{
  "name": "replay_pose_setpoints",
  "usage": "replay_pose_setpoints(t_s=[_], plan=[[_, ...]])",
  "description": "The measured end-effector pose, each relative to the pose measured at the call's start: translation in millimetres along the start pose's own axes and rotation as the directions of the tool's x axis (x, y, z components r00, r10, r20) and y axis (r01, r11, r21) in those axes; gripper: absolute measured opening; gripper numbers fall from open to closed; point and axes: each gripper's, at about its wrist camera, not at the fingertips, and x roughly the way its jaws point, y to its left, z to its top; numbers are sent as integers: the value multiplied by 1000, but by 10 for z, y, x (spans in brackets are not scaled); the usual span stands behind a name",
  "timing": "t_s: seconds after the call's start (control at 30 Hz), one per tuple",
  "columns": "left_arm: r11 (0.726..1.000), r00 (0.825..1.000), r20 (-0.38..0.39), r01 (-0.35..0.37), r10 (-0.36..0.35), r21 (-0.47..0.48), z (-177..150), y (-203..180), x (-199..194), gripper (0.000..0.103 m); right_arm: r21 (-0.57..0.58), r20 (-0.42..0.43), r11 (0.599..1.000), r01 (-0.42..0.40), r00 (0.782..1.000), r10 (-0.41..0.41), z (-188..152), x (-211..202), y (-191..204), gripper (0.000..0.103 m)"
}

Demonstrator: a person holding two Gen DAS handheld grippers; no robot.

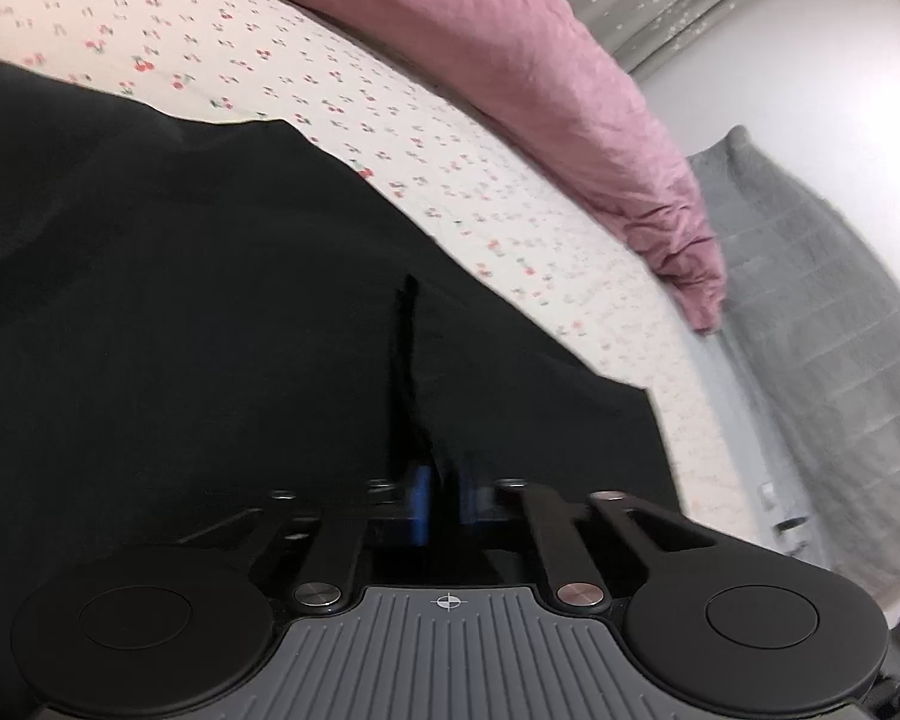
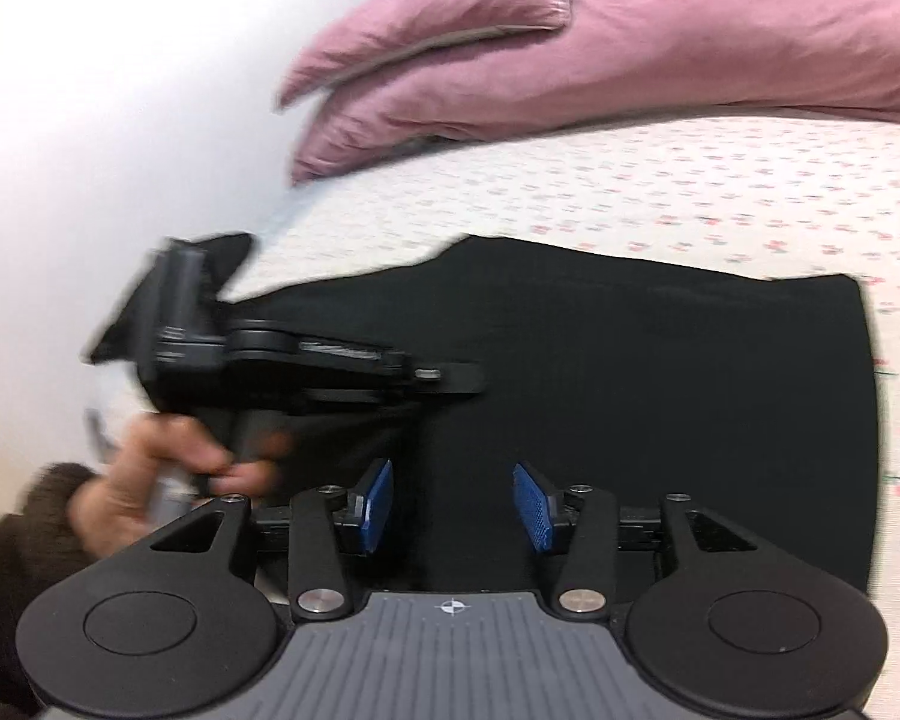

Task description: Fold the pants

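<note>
Black cloth pants (image 2: pixel 630 372) lie flat on the cherry-print bedsheet (image 2: pixel 690 180); my left gripper (image 1: pixel 444 492) is pinched shut on a ridge of them, my right gripper (image 2: pixel 453 504) half-open and empty above, so I should lift evenly, keeping edges aligned.

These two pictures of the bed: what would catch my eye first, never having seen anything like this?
The black pants spread across the middle of the cherry-print sheet. Behind them, a pink quilt lies bunched along the far side of the bed. In the right view, a hand at the left edge holds the left tool against the pants, while the right tool gapes open above them.
</note>
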Motion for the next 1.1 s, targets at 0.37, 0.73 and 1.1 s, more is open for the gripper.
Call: replay_pose_setpoints(t_s=[0.37, 0.73, 1.1], plan=[[973, 983, 112, -164, 147, 163, 109, -43, -449, 0, -40, -29, 993, 113, 993, -114, -27, 179, 6, 60], [920, 916, 225, -367, 332, 136, 416, 610, -1159, 0, -123, -50, 989, 83, 995, -90, -1, 442, 245, 69], [871, 845, 295, -486, 446, 77, 579, 1049, -1665, 0, -220, -31, 972, 79, 996, -88, 68, 698, 551, 76]])
